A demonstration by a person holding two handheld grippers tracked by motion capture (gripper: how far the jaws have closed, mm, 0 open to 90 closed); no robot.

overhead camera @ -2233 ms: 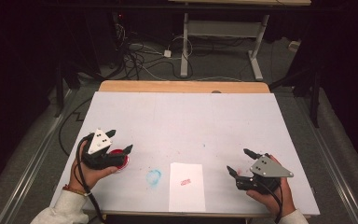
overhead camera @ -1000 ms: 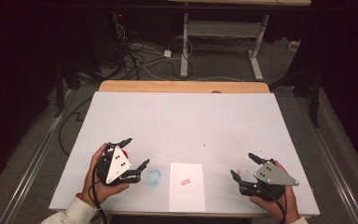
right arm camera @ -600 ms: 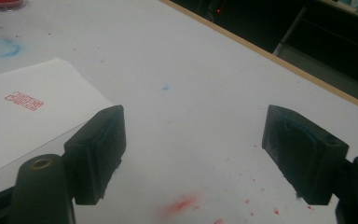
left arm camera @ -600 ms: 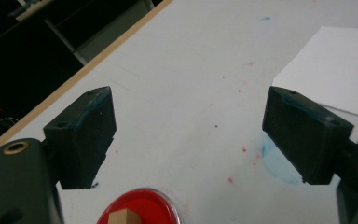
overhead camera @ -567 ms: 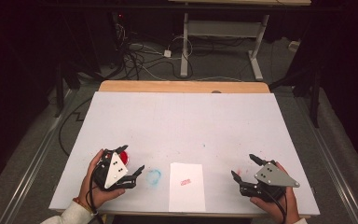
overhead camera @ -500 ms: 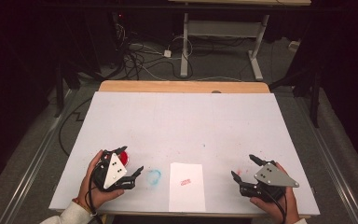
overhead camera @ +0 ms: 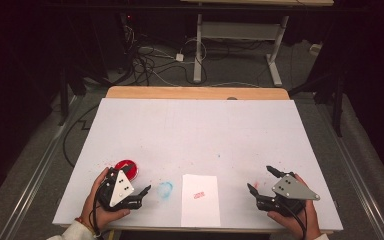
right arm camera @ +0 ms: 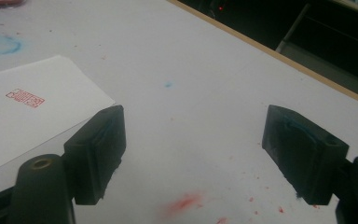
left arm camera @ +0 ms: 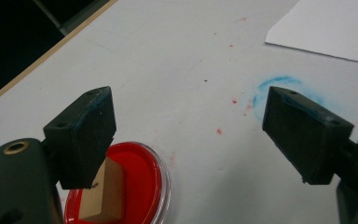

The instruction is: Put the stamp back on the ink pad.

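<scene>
From my seat the table [overhead camera: 195, 135] is evenly lit from overhead, while everything past its twelve o'clock edge falls into near darkness. The high view is soft and grainy, colours slightly muddy. In both gripper views the near black pads [left arm camera: 81, 135] blur at six o'clock; the sheet of paper [right arm camera: 23, 116] stays readable, without glare.

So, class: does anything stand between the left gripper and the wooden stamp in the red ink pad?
Nothing visible does. The left gripper is open, and the wooden stamp stands on the red ink pad just beyond one of its jaws.
</scene>
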